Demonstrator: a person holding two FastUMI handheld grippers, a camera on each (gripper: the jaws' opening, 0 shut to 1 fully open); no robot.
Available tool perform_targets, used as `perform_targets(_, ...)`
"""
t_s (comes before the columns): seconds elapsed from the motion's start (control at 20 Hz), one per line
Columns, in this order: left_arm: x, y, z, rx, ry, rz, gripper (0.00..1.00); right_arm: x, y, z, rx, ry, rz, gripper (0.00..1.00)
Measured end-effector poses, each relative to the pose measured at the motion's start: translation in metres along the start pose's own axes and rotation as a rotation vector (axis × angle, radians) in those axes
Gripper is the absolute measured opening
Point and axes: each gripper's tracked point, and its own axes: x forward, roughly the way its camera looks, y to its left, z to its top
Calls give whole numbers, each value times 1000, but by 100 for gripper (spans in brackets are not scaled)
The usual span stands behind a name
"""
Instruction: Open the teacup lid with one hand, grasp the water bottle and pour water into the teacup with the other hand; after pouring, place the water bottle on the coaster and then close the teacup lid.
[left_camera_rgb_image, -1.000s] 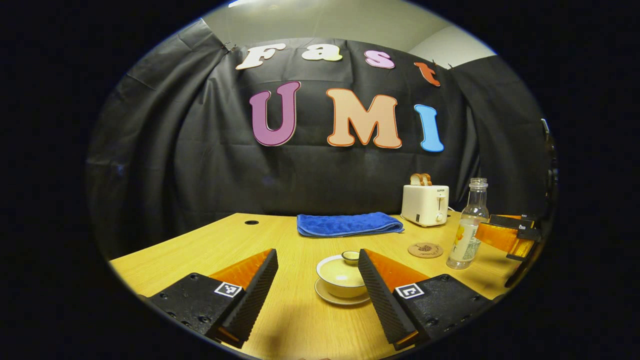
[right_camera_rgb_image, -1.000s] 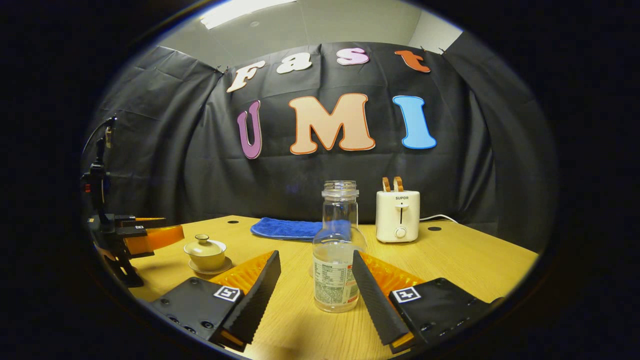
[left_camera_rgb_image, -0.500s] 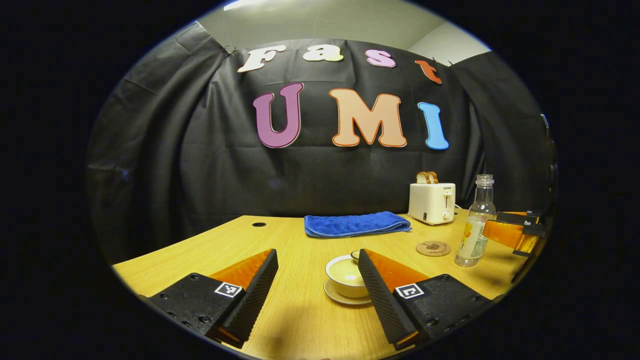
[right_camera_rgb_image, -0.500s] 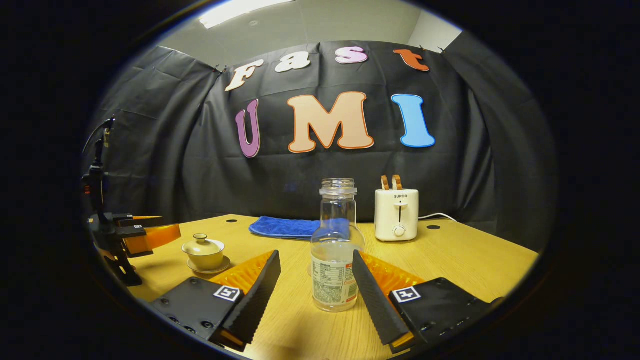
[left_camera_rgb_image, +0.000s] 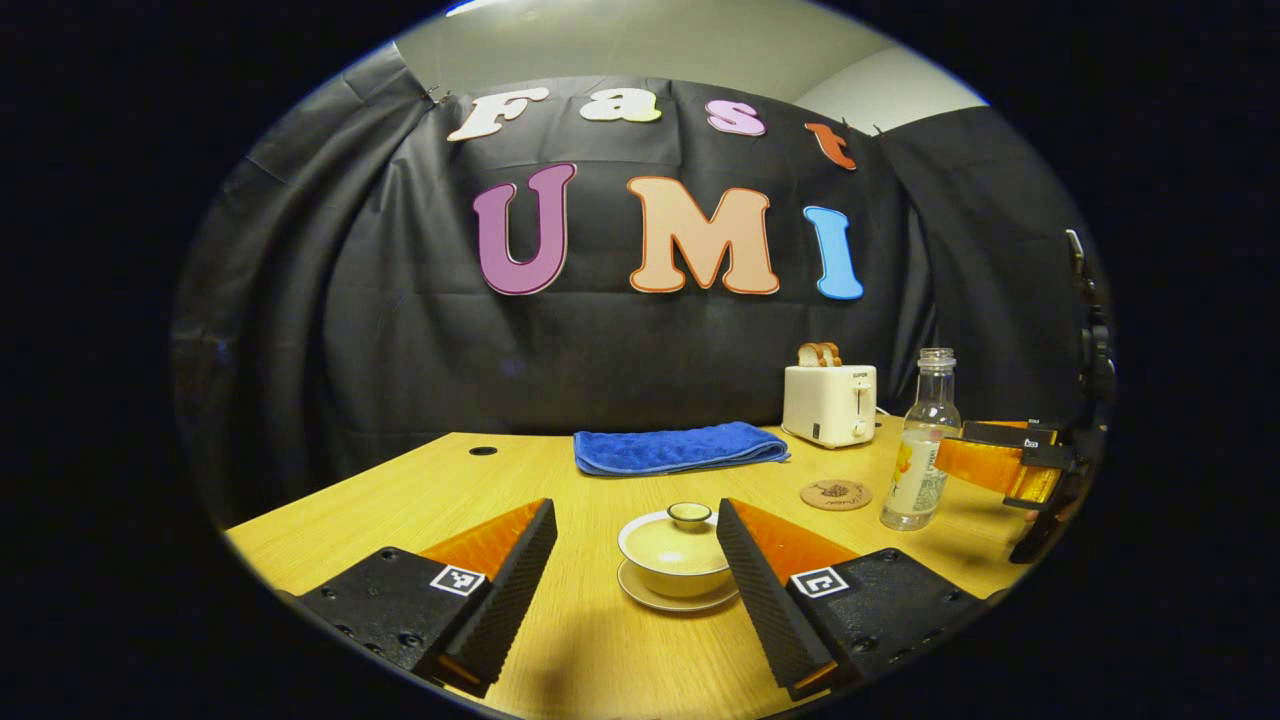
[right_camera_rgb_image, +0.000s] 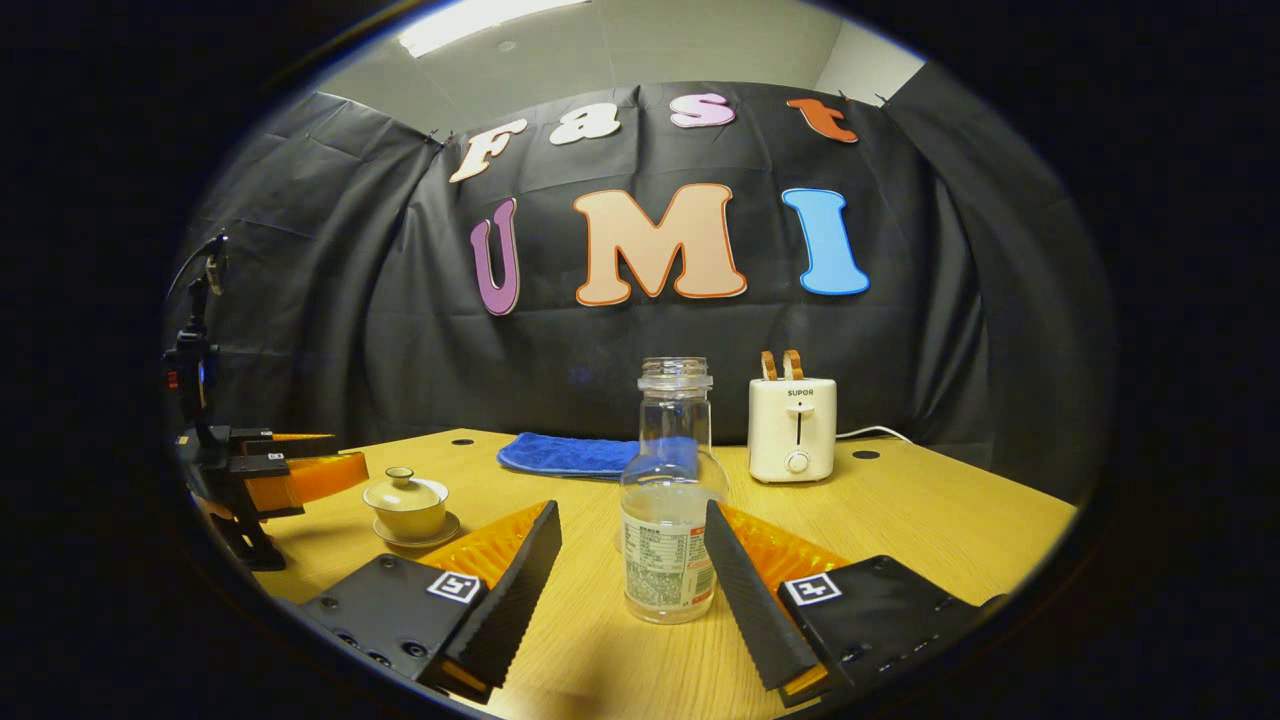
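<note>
Left gripper view: left gripper (left_camera_rgb_image: 634, 560) spread wide, lidded teacup (left_camera_rgb_image: 675, 553) sitting btwn its fingers, nothing touching.
Right gripper (right_camera_rgb_image: 630, 572) also wide apart w/ water bottle (right_camera_rgb_image: 668, 500) upright btwn the tips, no contact; coaster (left_camera_rgb_image: 835, 494) just beside the bottle, ahead-right of left gripper.

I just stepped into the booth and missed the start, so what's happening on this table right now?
A person holds a gripper in each hand over a wooden table. The left gripper is open around the lidded teacup, which sits on its saucer, lid on. The right gripper is open with the uncapped water bottle standing between its fingers, not yet squeezed. The coaster lies bare beside the bottle. Nothing has been lifted or poured.
</note>
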Motion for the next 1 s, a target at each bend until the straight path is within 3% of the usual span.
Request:
perform_targets(0.4,32,-19,-3,1,16,-74,94,-2,-5,0,-1,-1,-19,98)
perform_targets(0.45,36,-20,-6,4,31,-84,95,-3,-6,0,-1,-2,-23,93)
perform_targets(0.9,64,-30,-35,29,213,-134,94,-10,-8,1,-1,-2,-25,98)
perform_targets(1.0,68,-31,-33,38,214,-134,90,-10,-9,0,-1,-2,-25,89)
